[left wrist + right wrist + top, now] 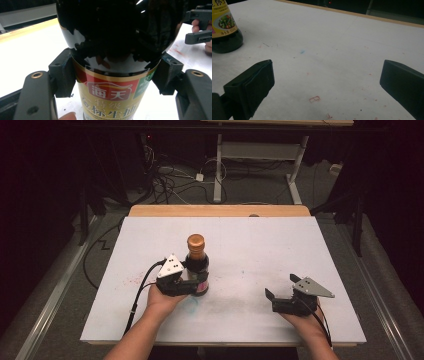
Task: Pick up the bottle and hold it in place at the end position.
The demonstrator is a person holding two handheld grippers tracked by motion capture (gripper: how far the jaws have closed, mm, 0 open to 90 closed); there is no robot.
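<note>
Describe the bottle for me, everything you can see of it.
The bottle stands upright on the white table, left of centre. It is glossy and dark, seemingly glass full of dark sauce, with a copper-coloured cap and a yellow-and-red label printed in Chinese. The left gripper is shut on its labelled body, one pad on each side. The right gripper stands apart, open.

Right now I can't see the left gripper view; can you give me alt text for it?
The left gripper is shut on a dark sauce bottle, its two black pads pressing the bottle's sides at the top of a red and gold label. White table lies behind, and the right gripper is at the upper right.
</note>
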